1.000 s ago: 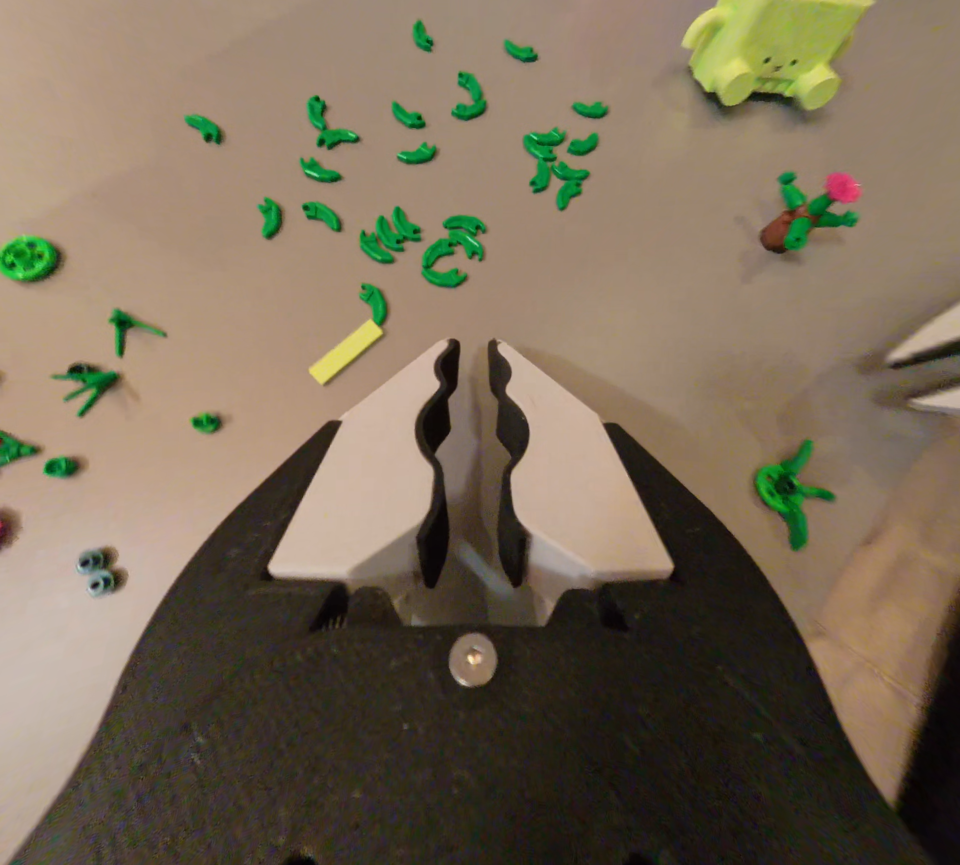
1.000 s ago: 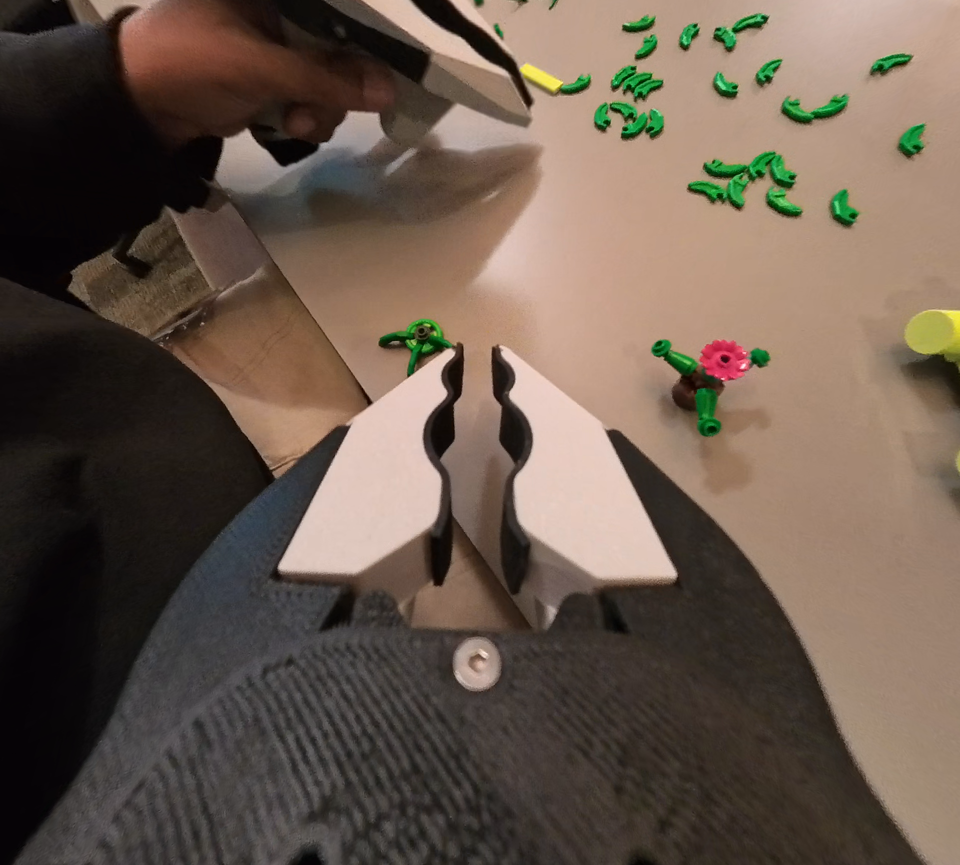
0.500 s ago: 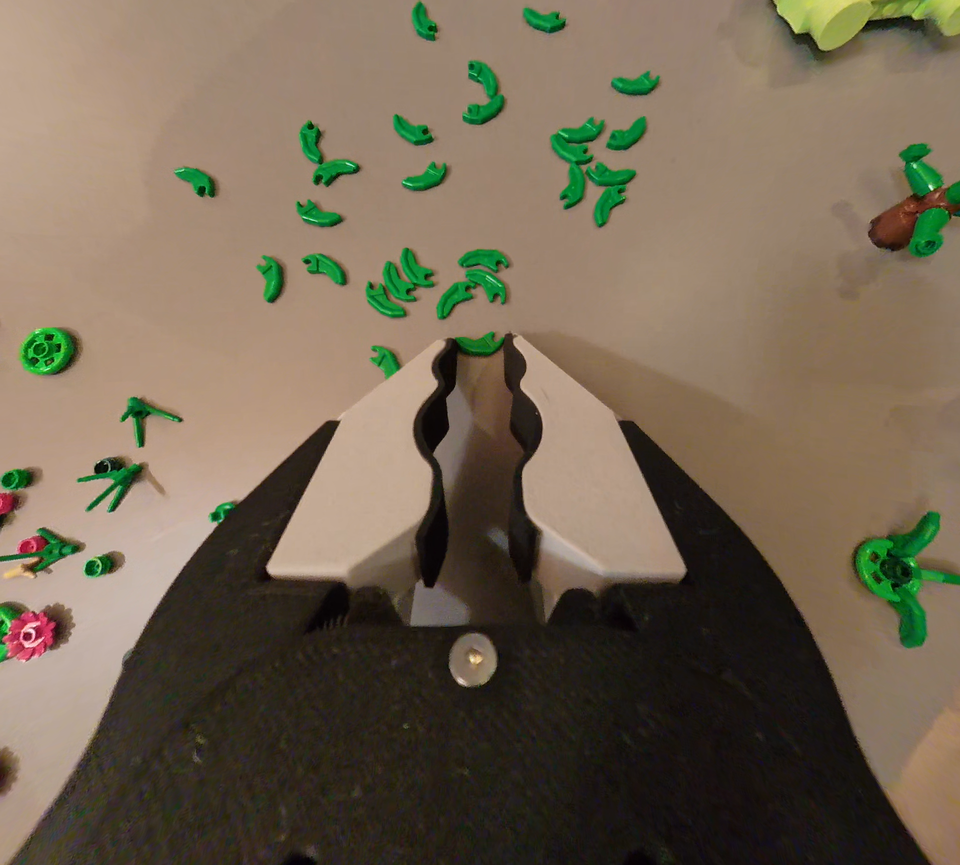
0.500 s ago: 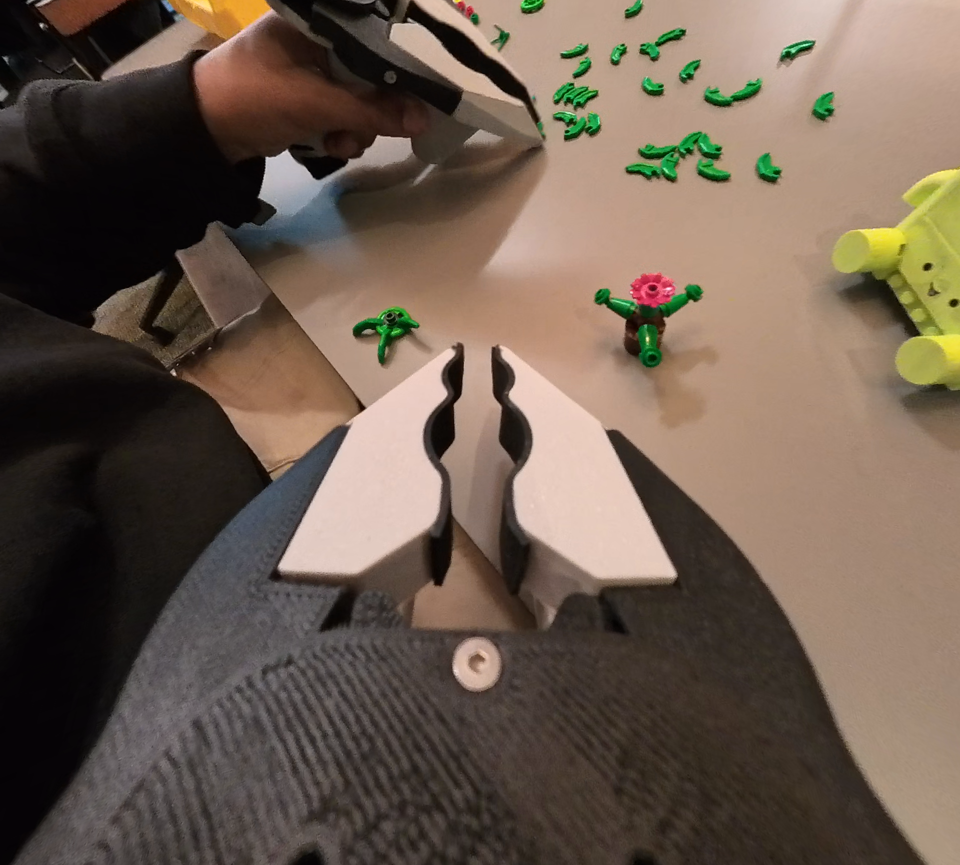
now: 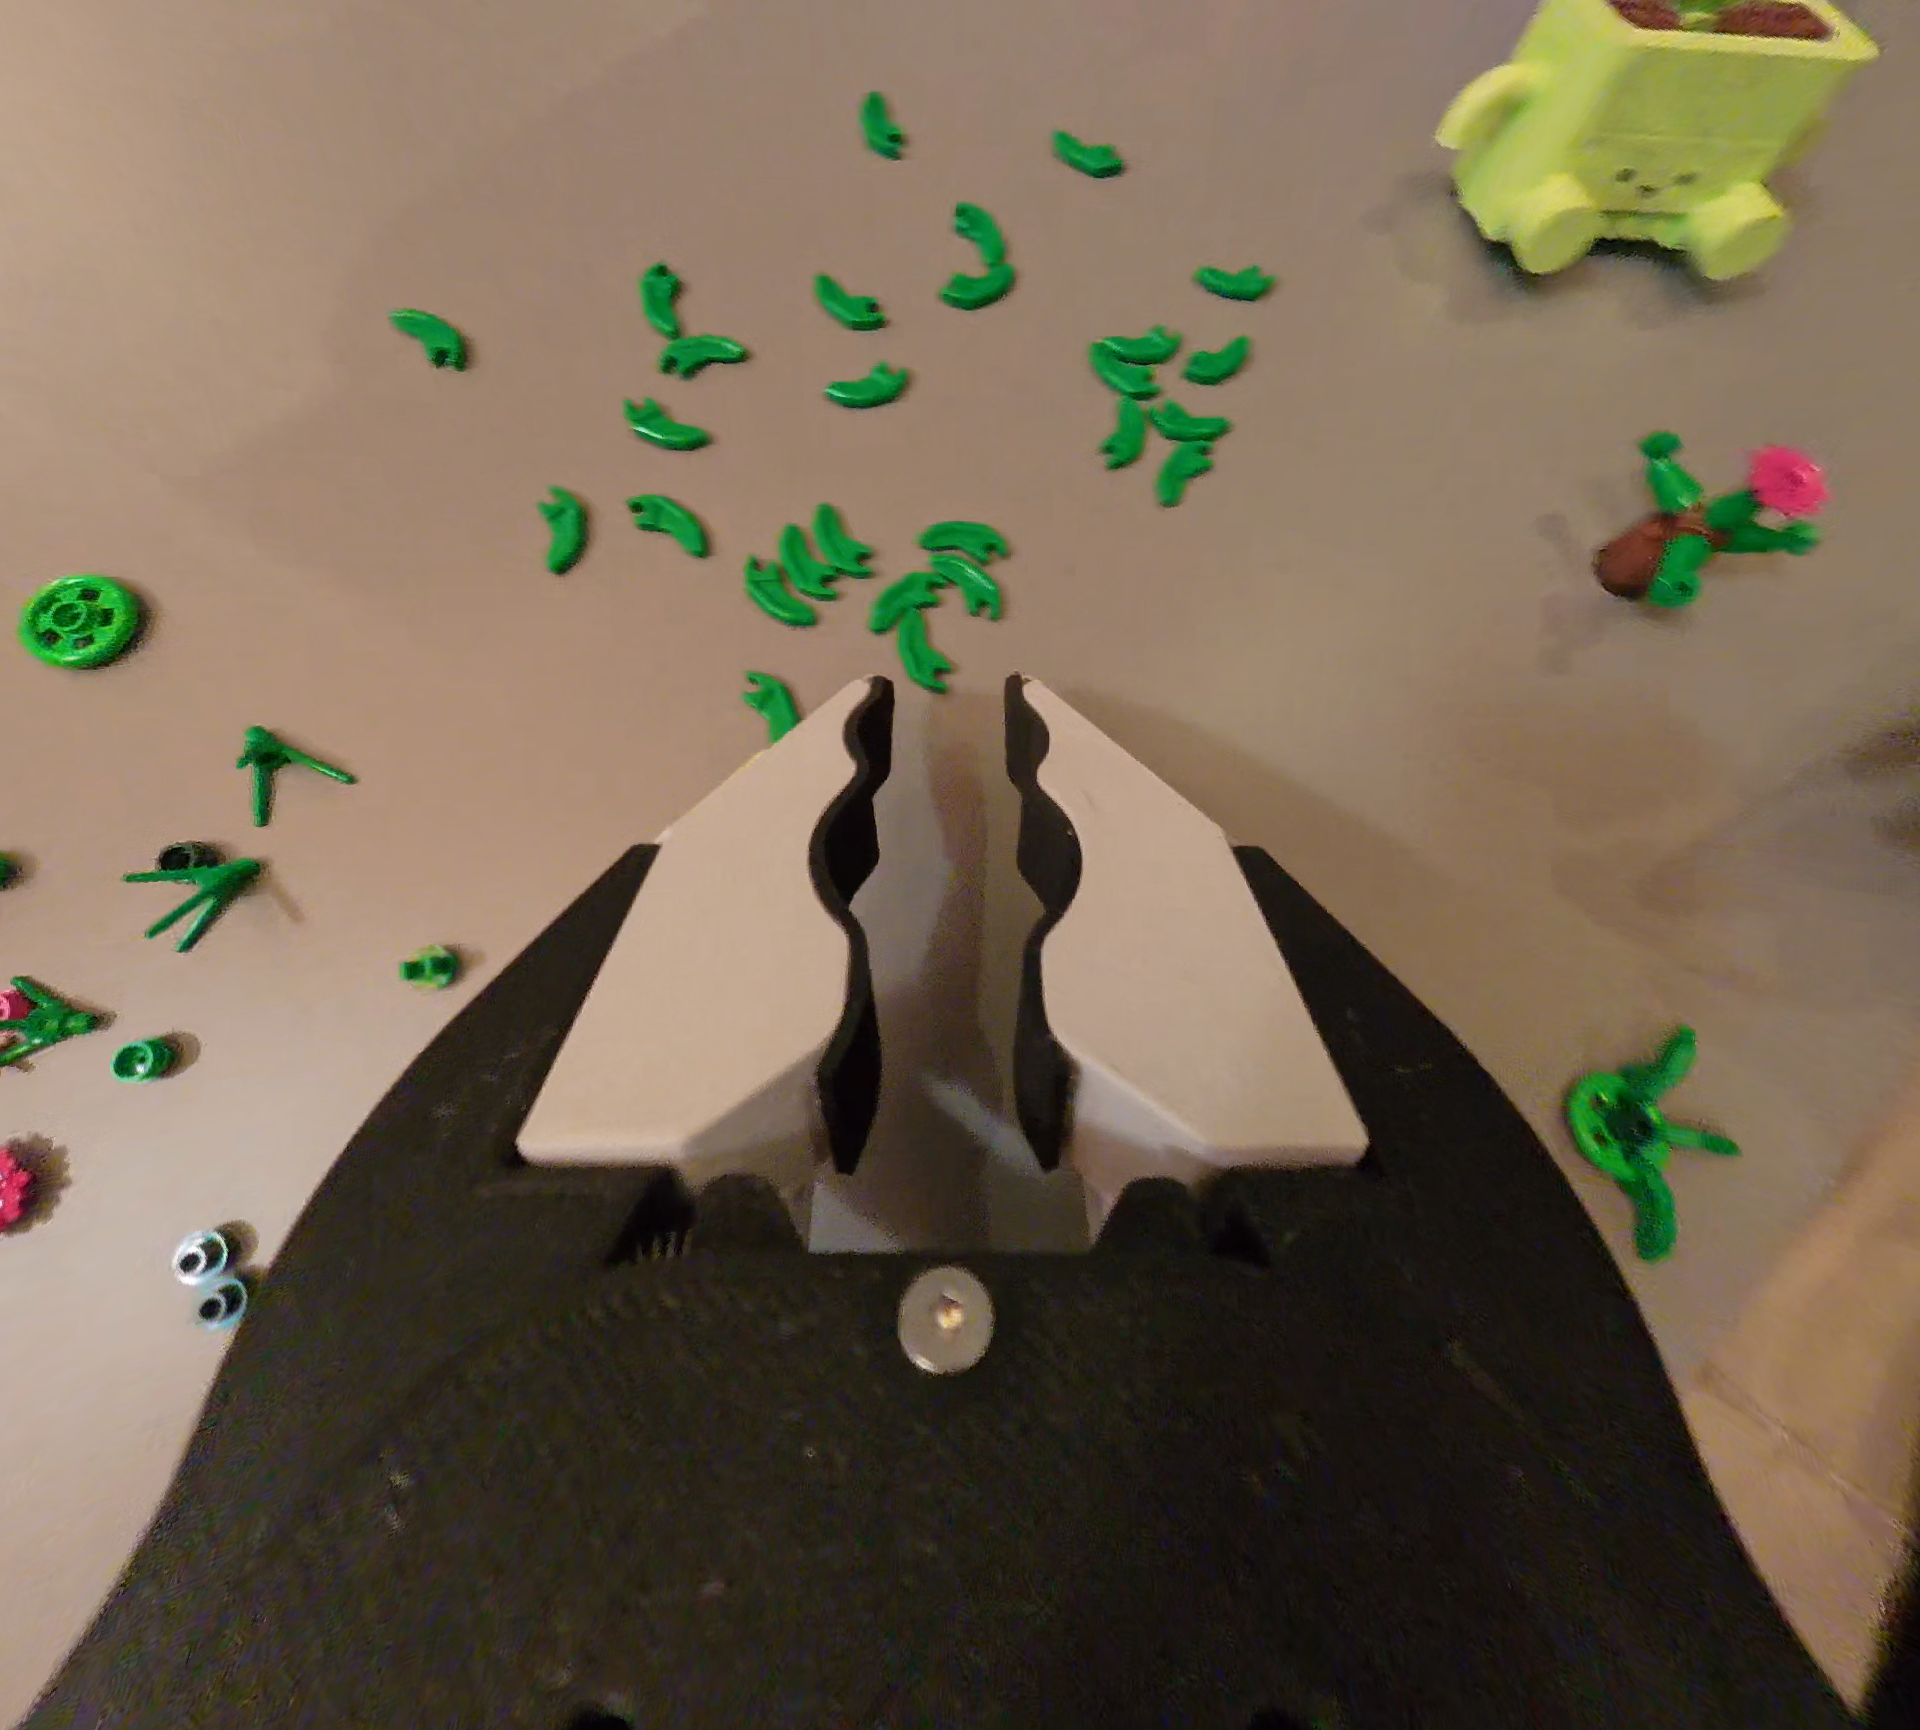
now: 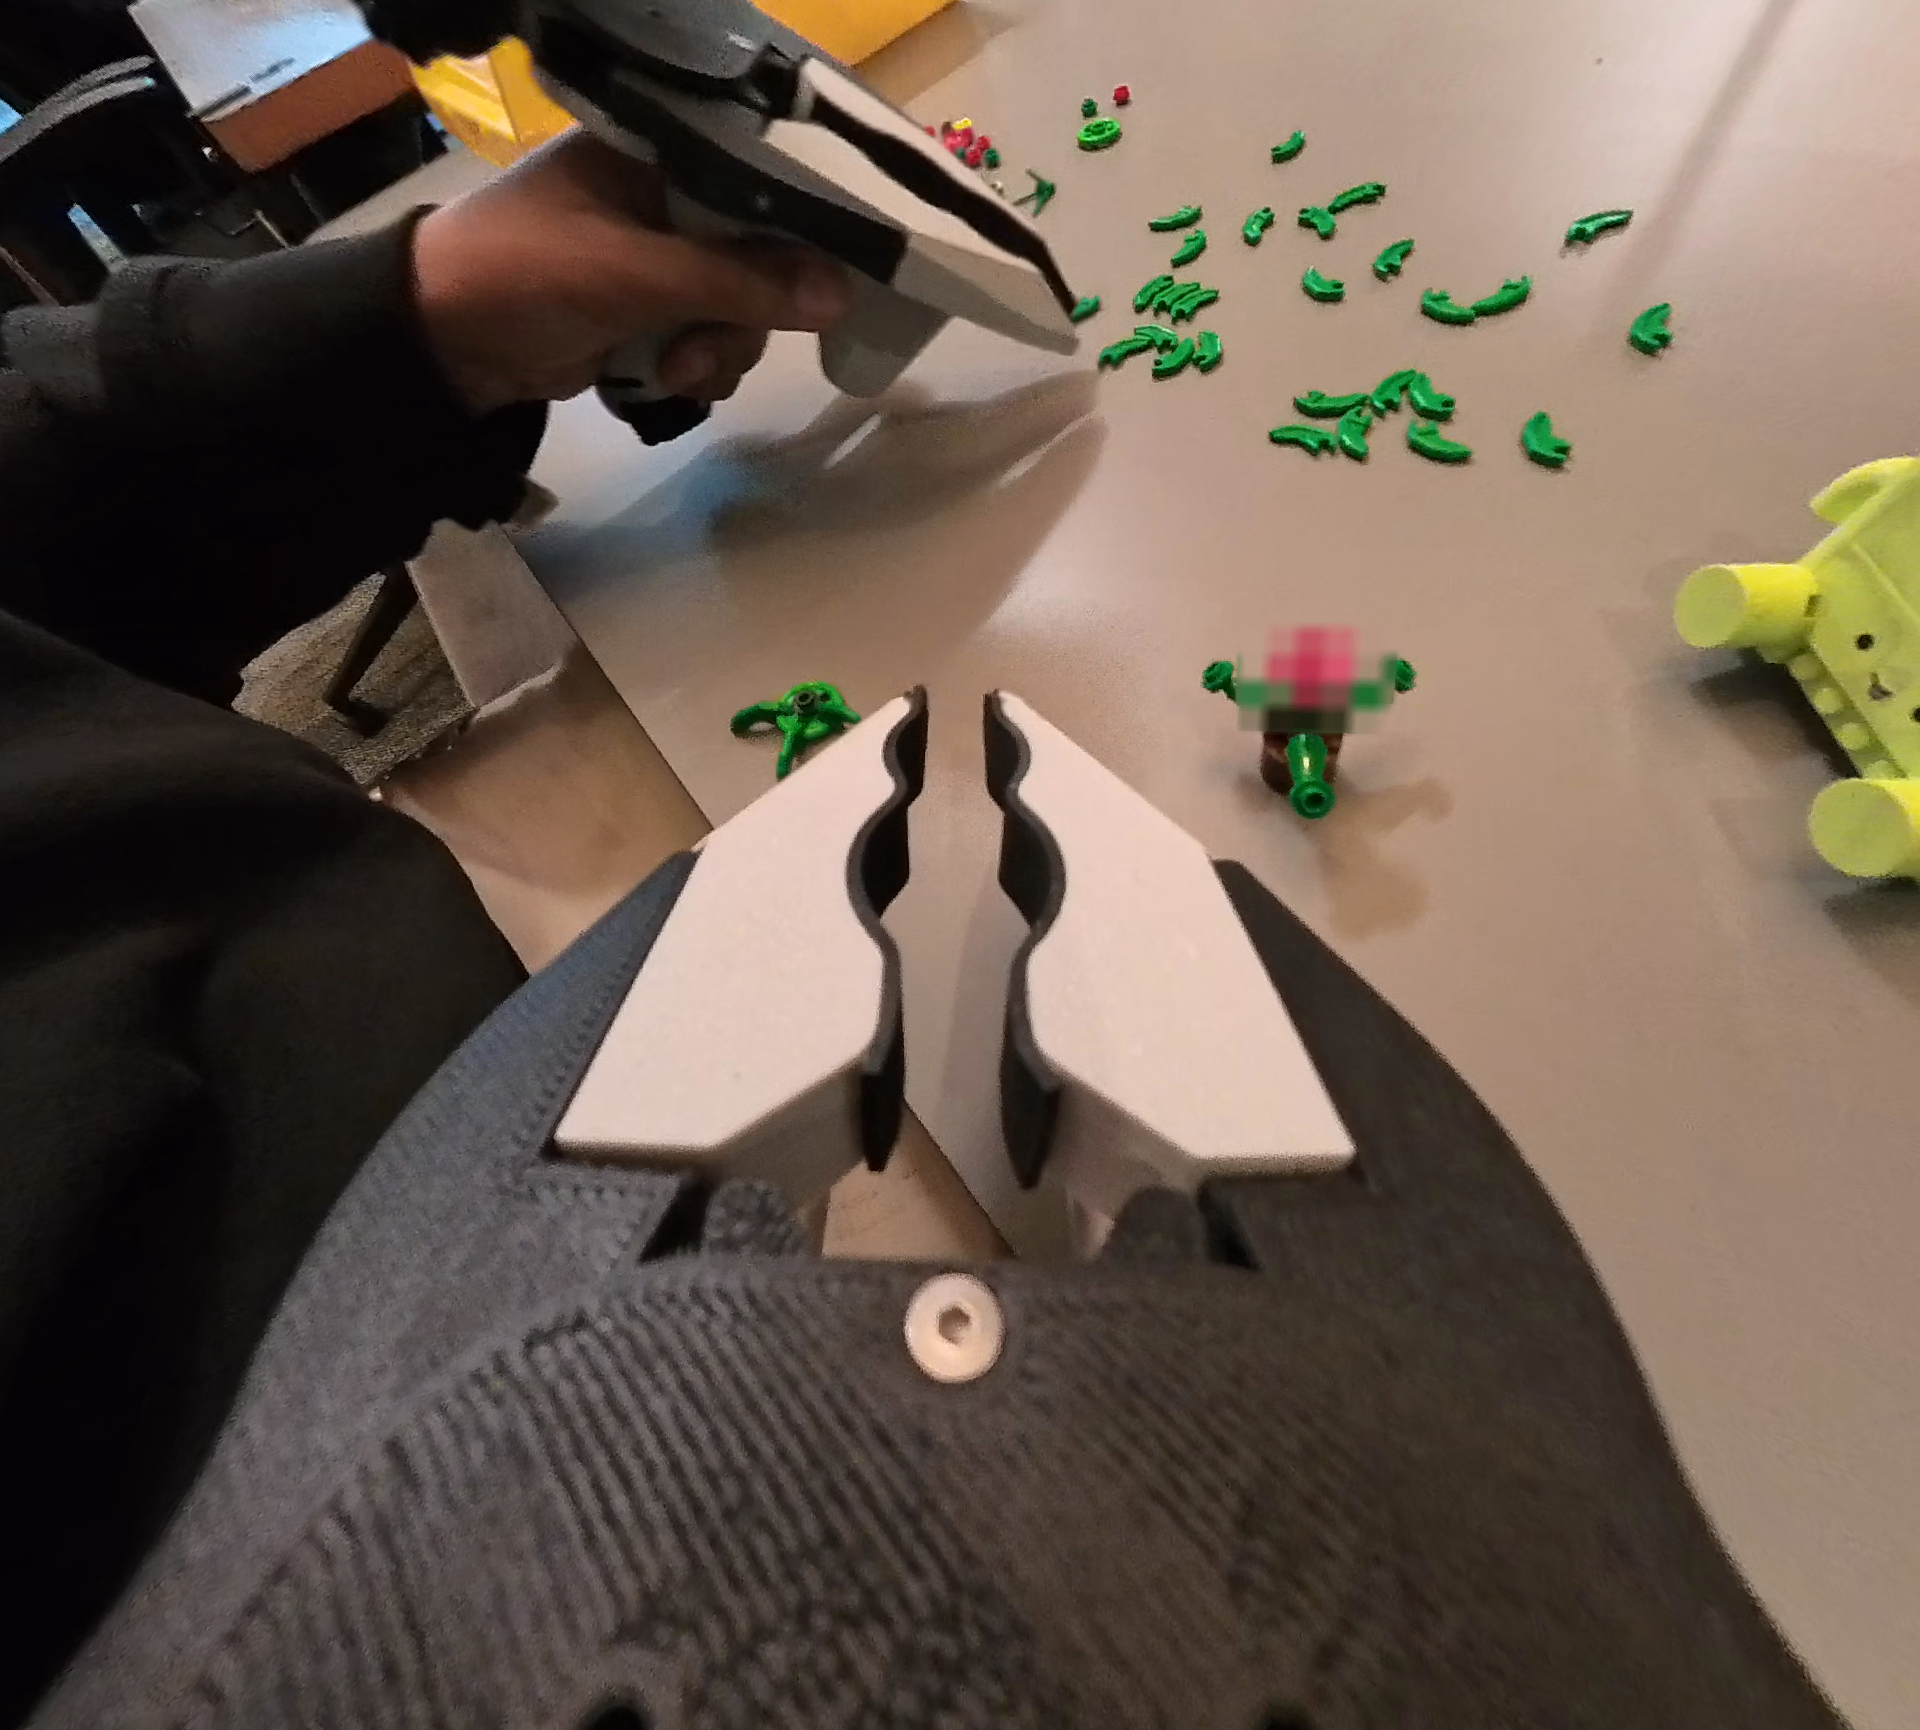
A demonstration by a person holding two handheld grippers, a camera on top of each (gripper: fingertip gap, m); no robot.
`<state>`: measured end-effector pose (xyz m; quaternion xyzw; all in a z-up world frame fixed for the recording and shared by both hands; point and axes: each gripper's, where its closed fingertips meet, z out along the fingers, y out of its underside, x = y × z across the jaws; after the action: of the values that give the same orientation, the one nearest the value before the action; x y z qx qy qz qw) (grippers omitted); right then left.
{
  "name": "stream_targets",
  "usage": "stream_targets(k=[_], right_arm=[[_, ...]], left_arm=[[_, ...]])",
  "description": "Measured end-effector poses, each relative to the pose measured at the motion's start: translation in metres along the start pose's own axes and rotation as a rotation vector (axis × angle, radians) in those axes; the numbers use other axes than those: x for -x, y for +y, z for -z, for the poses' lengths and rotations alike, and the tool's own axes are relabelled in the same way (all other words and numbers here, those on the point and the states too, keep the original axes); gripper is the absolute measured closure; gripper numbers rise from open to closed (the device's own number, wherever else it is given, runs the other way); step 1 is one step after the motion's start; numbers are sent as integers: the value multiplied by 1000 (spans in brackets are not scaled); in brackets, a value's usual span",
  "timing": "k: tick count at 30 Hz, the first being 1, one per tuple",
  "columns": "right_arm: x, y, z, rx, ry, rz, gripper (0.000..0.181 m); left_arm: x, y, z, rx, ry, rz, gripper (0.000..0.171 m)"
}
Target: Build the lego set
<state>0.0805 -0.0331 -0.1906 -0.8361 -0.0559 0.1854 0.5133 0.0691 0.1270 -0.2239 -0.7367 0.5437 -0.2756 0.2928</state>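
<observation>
The left gripper (image 5: pixel 943 693) hangs tilted down over the grey bench (image 5: pixel 312 122), its fingers (image 5: pixel 748 911) spread a little with nothing between them. Just ahead of the tips lies a curved green leaf piece (image 5: pixel 921 650), close to the gap but apart from either finger, and a second leaf (image 5: pixel 771 704) sits just beside the left finger, partly hidden by it. Beyond the tips the other green leaf pieces (image 5: pixel 862 384) are scattered loosely over the bench. Far ahead and right of the fingers stands the lime-green planter model (image 5: pixel 1652 132) with brown studs in its open top. To the right, nearer, lies a small brown-based plant stem with a pink flower (image 5: pixel 1704 527), tipped on its side as far as the blur allows. A green stem ring with three prongs (image 5: pixel 1626 1135) rests right of the finger bases, near the bench edge. Left of the fingers are a green wheel-shaped piece (image 5: pixel 78 620), thin green stalk pieces (image 5: pixel 197 891) and two small pale-blue round studs (image 5: pixel 208 1275). The right gripper (image 6: pixel 954 701) hovers at the bench edge, fingers (image 6: pixel 1132 942) slightly parted and empty, the pronged ring just left of its tips. A hand (image 6: pixel 582 298) in a dark sleeve grips the left gripper's handle.
</observation>
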Motion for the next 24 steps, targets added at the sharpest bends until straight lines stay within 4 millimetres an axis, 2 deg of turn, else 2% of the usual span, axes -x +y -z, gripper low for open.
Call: stream_targets(k=[5, 8, 10, 13, 19, 24], right_arm=[[1, -1, 1, -6, 12, 8, 172], [-2, 2, 4, -10, 24, 0, 172], [-4, 4, 5, -14, 23, -15, 172], [-5, 5, 5, -23, 11, -34, 172], [-6, 0, 6, -24, -6, -25, 171], [-9, -17, 3, -49, -57, -40, 163]], left_arm=[[8, 2, -17, 64, -39, 20, 144], [10, 3, -18, 67, -82, -34, 150], [9, 5, -16, 72, -96, -76, 163], [5, 7, -14, 73, -93, -121, 164], [-22, -3, 6, -16, -51, -275, 166], [-63, -13, 25, -115, 3, -468, 167]])
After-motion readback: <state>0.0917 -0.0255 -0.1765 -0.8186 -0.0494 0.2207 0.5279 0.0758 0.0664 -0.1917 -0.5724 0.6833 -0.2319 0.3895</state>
